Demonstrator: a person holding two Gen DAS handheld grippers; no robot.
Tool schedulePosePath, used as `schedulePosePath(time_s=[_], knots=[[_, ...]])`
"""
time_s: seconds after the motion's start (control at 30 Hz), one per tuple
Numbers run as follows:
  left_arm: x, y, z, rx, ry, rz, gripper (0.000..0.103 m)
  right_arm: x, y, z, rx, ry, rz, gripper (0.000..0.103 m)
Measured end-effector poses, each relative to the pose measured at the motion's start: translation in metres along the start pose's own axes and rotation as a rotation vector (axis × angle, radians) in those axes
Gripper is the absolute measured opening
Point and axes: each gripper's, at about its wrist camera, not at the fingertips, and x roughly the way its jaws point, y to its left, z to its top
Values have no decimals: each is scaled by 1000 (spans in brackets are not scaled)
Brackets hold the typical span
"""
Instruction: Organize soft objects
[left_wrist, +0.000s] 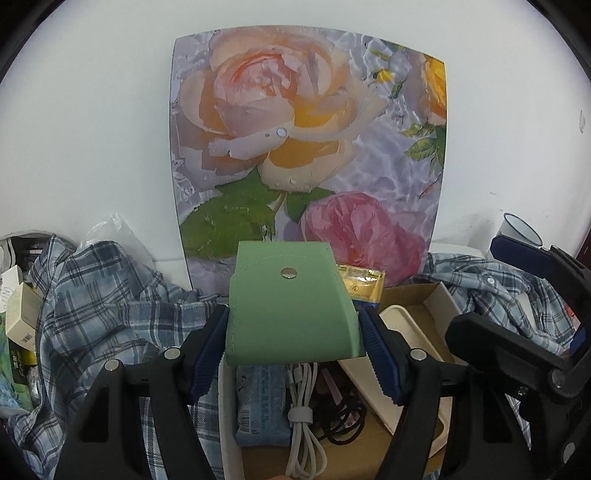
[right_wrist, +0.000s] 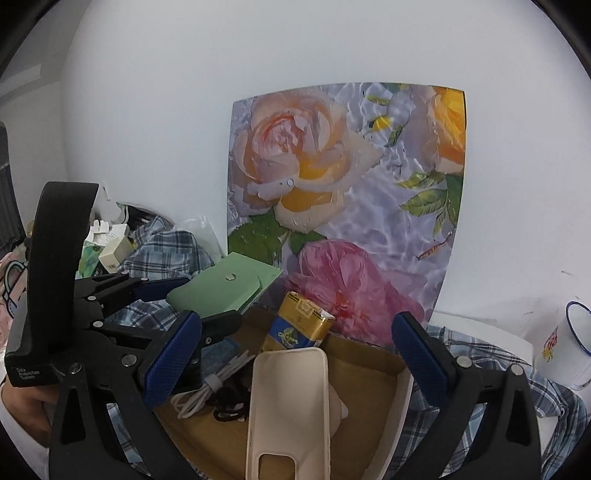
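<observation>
My left gripper (left_wrist: 293, 334) is shut on a green pouch (left_wrist: 288, 306) with a metal snap, held above a cardboard box (left_wrist: 410, 299). The pouch (right_wrist: 221, 291) and left gripper (right_wrist: 181, 299) also show in the right wrist view. My right gripper (right_wrist: 295, 354) is open and empty over the box (right_wrist: 362, 365), above a cream phone case (right_wrist: 288, 406). The right gripper also shows at the right edge of the left wrist view (left_wrist: 532, 258). A blue plaid shirt (left_wrist: 99, 306) lies crumpled around the box on both sides (right_wrist: 498, 398).
In the box lie a white cable (left_wrist: 301, 413), a blue packet (left_wrist: 262, 402), black hair ties (right_wrist: 229, 402) and a yellow cigarette pack (right_wrist: 299, 325). A rose-print board (left_wrist: 306, 147) leans on the wall. A white enamel mug (right_wrist: 565, 347) stands right. Small boxes (left_wrist: 22, 314) sit left.
</observation>
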Motion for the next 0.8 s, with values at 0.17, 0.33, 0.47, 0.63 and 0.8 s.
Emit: schedulePosePath(time_s=[0.17, 0.33, 0.47, 0.63, 0.8], knots=[[2, 1, -2, 2, 6, 1, 74, 3, -1, -1, 9, 12, 3, 103], [3, -1, -2, 25, 11, 52, 103, 2, -2, -1, 15, 8, 13, 103], [-3, 1, 1, 16, -7, 56, 103, -1, -1, 1, 17, -3, 0, 103], [-14, 0, 6, 20, -43, 61, 103, -10, 1, 6, 19, -24, -2, 103], [-31, -1, 12, 15, -85, 51, 103, -23, 2, 13, 22, -53, -5, 103]])
